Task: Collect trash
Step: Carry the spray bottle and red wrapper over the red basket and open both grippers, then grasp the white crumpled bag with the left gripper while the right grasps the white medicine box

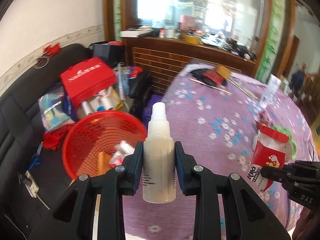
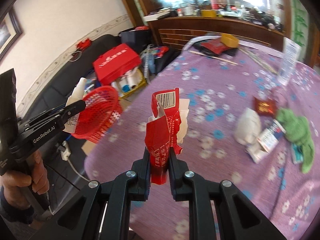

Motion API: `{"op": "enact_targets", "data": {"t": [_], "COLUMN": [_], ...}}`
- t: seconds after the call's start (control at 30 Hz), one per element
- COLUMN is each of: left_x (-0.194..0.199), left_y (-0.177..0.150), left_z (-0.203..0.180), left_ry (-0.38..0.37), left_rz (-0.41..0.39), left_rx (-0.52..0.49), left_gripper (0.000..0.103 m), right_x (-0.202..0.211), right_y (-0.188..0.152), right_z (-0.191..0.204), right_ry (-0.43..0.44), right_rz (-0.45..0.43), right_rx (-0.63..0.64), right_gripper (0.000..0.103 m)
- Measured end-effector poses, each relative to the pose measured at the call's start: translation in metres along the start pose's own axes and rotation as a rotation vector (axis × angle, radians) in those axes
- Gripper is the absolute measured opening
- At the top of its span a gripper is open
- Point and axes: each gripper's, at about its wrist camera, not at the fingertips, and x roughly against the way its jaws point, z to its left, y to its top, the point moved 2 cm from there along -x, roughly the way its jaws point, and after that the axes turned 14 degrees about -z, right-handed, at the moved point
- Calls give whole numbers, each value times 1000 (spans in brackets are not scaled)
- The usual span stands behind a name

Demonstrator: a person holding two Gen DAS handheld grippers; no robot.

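My left gripper (image 1: pixel 159 154) is shut on a small white spray bottle (image 1: pixel 159 150) and holds it upright at the table's left edge, beside a red mesh basket (image 1: pixel 96 138) that has some trash in it. My right gripper (image 2: pixel 159 158) is shut on a torn red carton (image 2: pixel 166 124) with white paper in it, held above the purple flowered tablecloth (image 2: pixel 220 100). The carton (image 1: pixel 268 156) and right gripper (image 1: pixel 268 173) also show at the right of the left wrist view. The left gripper (image 2: pixel 80 105), bottle (image 2: pixel 77 95) and basket (image 2: pixel 100 112) show at the left of the right wrist view.
On the cloth lie a white wad (image 2: pixel 248 128), a green cloth (image 2: pixel 298 128), small packets (image 2: pixel 264 106), chopsticks (image 2: pixel 214 57) and a yellow box (image 2: pixel 230 40). A red bag (image 1: pixel 88 80) and clutter sit on a black sofa (image 1: pixel 20 104) at the left. A wooden cabinet (image 1: pixel 180 48) stands behind.
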Motion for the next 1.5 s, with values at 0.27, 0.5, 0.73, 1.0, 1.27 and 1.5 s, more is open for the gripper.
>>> {"op": "enact_targets", "data": {"t": [0.27, 0.5, 0.73, 1.0, 1.27, 1.5], "left_x": [-12, -35, -59, -58, -50, -45], "left_y": [-6, -13, -9, -5, -11, -31], "left_z": [81, 127, 141, 143, 90, 14], "left_ry": [82, 63, 46, 51, -47, -161], "left_rz": [50, 108, 137, 107, 112, 169], "left_rx": [102, 174, 174, 170, 100, 9], "left_gripper": [29, 29, 29, 47, 54, 54], "right_x": [-51, -112, -158, -155, -108, -51], "right_y": [25, 40, 54, 65, 43, -2], "right_z": [64, 112, 133, 126, 76, 3], "right_ry": [158, 234, 248, 237, 122, -12], "right_rz": [39, 75, 92, 47, 16, 11], "right_rx": [25, 31, 4, -38, -114, -248], "right_gripper": [17, 17, 21, 52, 55, 55]}}
